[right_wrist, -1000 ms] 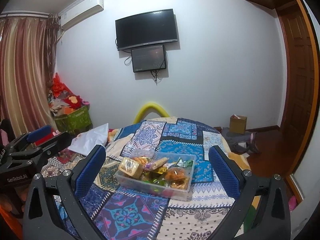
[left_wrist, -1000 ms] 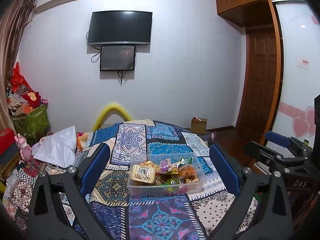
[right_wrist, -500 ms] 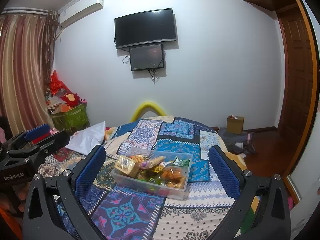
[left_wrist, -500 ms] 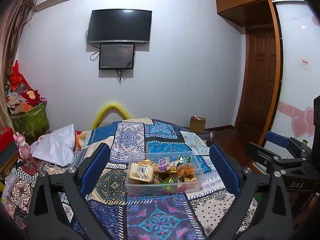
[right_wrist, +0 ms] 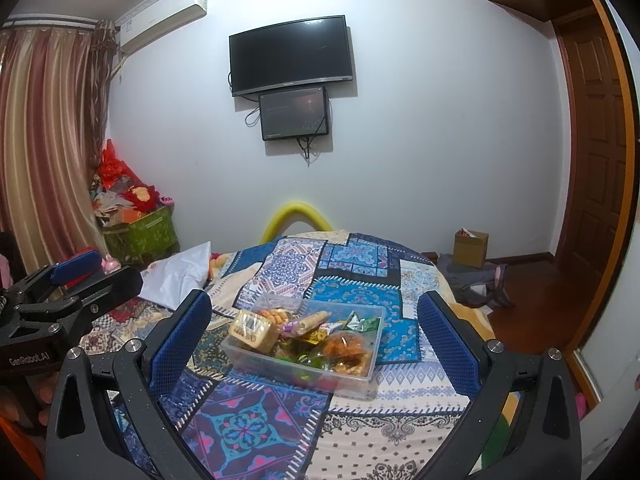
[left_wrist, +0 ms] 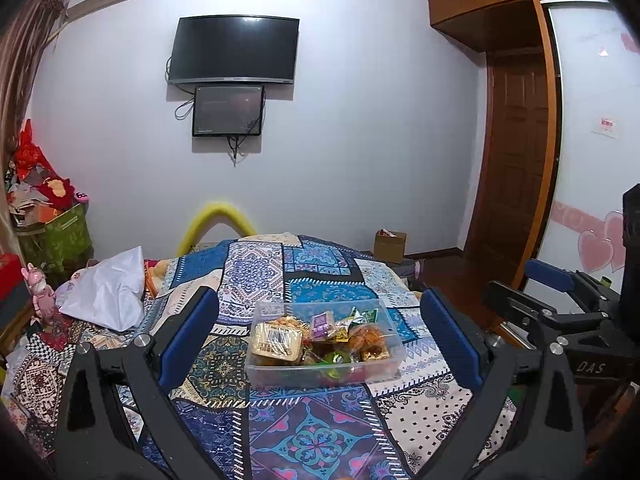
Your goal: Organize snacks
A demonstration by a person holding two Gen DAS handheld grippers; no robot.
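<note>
A clear plastic bin (left_wrist: 320,376) full of wrapped snacks sits on a patchwork quilt (left_wrist: 312,432). A gold packet (left_wrist: 276,340) lies at its left end. My left gripper (left_wrist: 320,336) is open and empty, held above the quilt in front of the bin. My right gripper (right_wrist: 314,338) is open and empty, also short of the bin (right_wrist: 352,384). Each gripper shows at the other view's edge: the right one (left_wrist: 560,304) and the left one (right_wrist: 60,292).
A white pillow (left_wrist: 108,292) lies at the quilt's left. A green box (left_wrist: 56,236) piled with red items stands in the left corner. A cardboard box (left_wrist: 390,246) sits on the floor by the wooden door (left_wrist: 516,168). A TV (left_wrist: 236,50) hangs on the wall.
Both views shift slightly; the bin sits a little lower and further left in the right wrist view. Both grippers stay open and empty.
</note>
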